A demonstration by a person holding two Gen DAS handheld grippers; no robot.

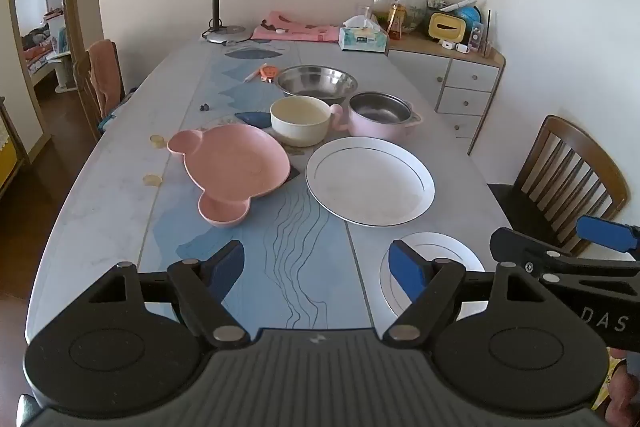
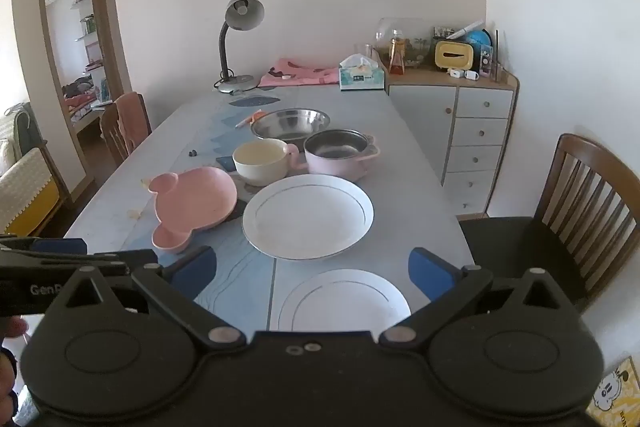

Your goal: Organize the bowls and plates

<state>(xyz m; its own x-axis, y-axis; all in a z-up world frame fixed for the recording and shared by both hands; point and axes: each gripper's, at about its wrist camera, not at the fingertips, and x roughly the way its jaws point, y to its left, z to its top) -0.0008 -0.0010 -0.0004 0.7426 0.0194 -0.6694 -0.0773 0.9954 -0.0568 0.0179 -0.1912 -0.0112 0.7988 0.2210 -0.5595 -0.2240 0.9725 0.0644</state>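
Hovering both my left gripper (image 1: pixel 316 261) and right gripper (image 2: pixel 312 269) wide and empty near the bench's (image 1: pixel 112 195) near edge; I am judging nothing stacked yet: small white plate (image 2: pixel 344 299), large white plate (image 2: pixel 308 215), pink plate (image 2: pixel 196 203) and bowls lying apart.

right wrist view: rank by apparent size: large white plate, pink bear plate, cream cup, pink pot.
1. large white plate
2. pink bear plate
3. pink pot and cream cup: look alike, not ranked; both sit farther from the camera.

Both wrist views down table (image 1: pixel 100 211)
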